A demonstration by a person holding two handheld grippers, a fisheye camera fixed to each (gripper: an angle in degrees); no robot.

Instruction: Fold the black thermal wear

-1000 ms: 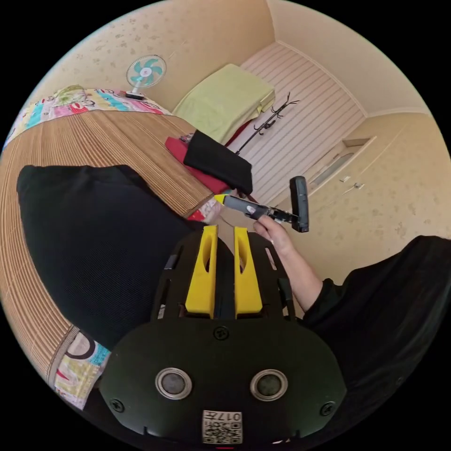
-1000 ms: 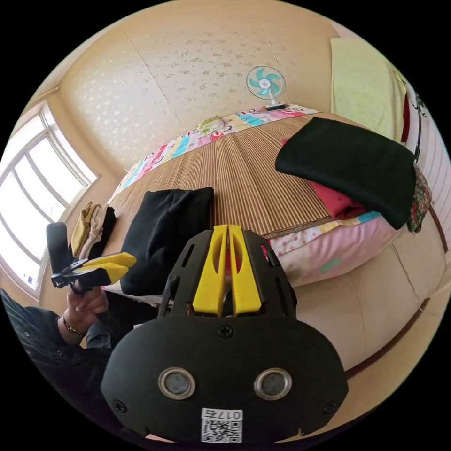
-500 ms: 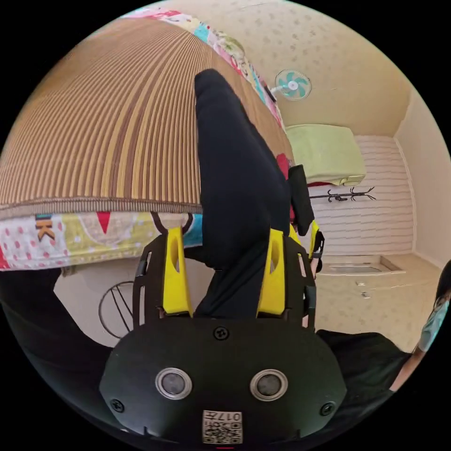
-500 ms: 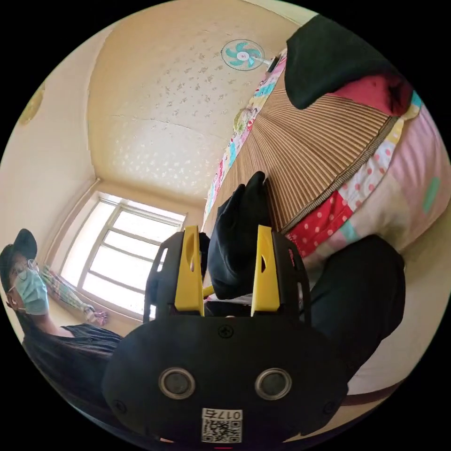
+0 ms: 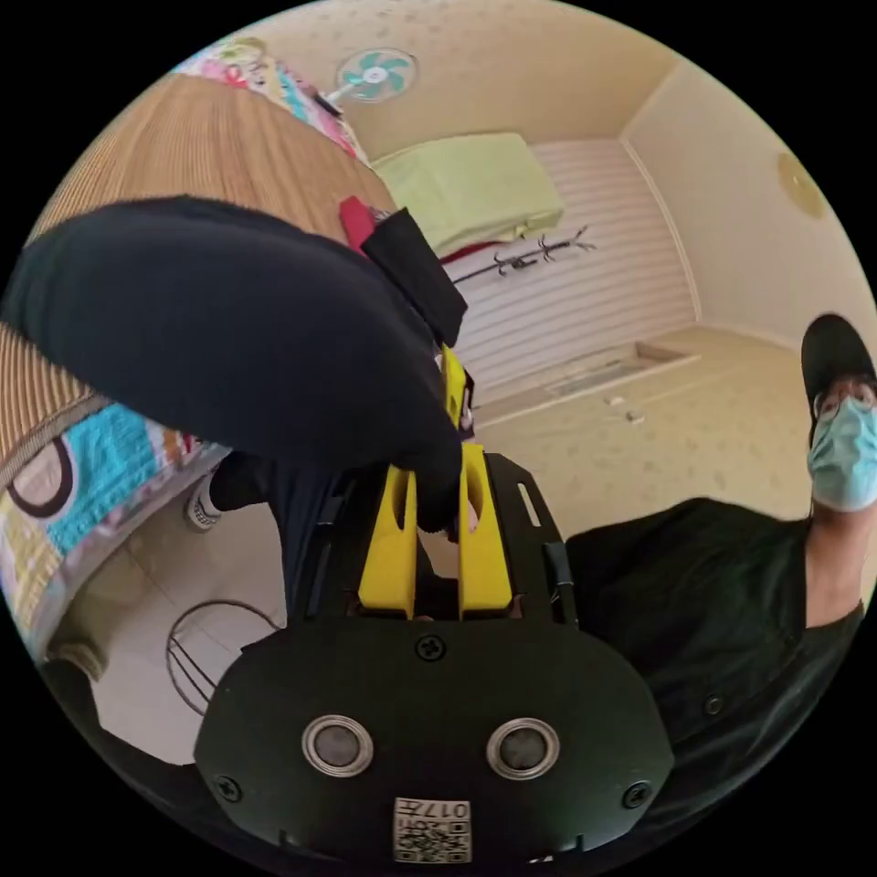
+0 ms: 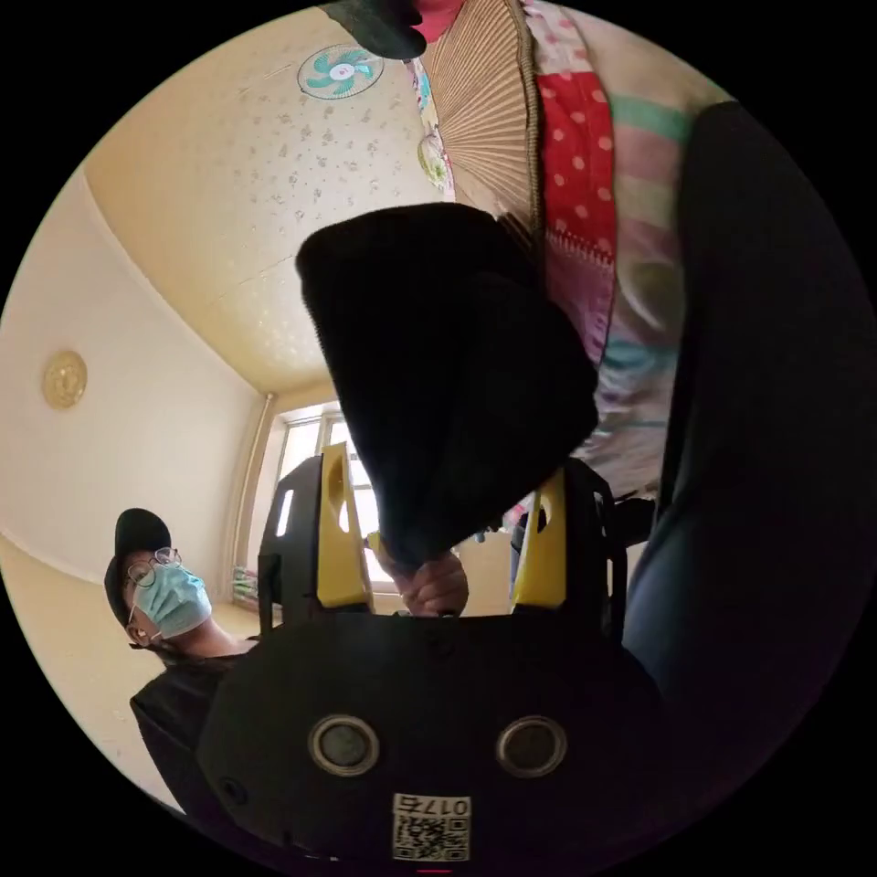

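1. Left gripper view: the black thermal wear (image 5: 237, 329) is bunching over the edge of the bed (image 5: 100, 457), and the left gripper (image 5: 437, 475) is pinching its hem, jaws clenched on the cloth.
2. Right gripper view: the right gripper (image 6: 438, 525) is standing with jaws spread wide, the fabric (image 6: 448, 365) hanging between them, ungripped.
3. Judging by this, a pick-up is under way; next the right jaws need to close on a second edge.
4. A folded black garment (image 5: 416, 274) is lying further up the bed.
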